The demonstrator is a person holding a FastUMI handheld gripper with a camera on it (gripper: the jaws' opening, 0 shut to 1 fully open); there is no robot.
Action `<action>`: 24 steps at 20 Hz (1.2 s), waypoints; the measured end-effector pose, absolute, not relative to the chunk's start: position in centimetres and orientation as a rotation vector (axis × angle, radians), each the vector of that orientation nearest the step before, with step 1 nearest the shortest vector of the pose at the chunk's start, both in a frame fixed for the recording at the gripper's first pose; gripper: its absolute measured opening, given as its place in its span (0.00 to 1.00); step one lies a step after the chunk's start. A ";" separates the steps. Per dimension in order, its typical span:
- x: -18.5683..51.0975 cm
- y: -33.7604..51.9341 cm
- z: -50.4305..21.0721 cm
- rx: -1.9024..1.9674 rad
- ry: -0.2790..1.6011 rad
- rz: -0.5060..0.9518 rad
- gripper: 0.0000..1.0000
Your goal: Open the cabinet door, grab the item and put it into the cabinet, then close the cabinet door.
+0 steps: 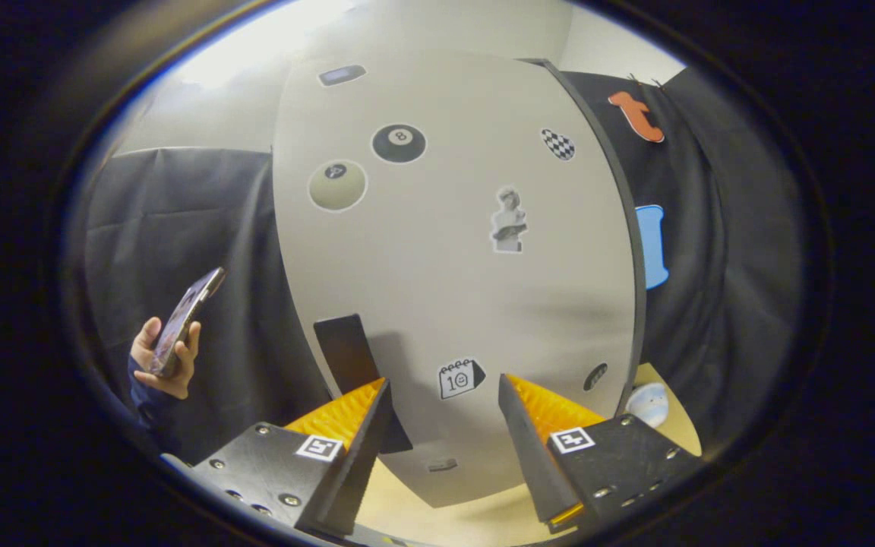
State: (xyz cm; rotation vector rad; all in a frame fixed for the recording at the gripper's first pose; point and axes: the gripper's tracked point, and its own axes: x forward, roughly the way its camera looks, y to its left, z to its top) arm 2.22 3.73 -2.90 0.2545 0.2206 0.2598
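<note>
A white cabinet door (453, 251) with several stickers stands close ahead of me, its dark edge on the right. Its black handle (346, 353) sticks out low on the left side, just beyond my left fingertip (377, 395). My gripper (443, 381) is open, with the fingers spread in front of the door's lower part and nothing held between them. The handle sits outside the gap, to the left of it. A small round white and pale blue item (649, 403) lies on the table past the door's right edge, beyond my right finger.
The cabinet stands on a light wooden table (437, 520). At the left, a person's hand (168, 365) holds a phone (183, 319) in front of the black cloth wall.
</note>
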 end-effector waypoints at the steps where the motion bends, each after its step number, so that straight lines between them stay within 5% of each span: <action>1: 2.2 4.2 -2.7 0.275 0.220 0.274 0.85; 24: 4.4 6.5 -1.9 0.260 0.185 0.347 0.85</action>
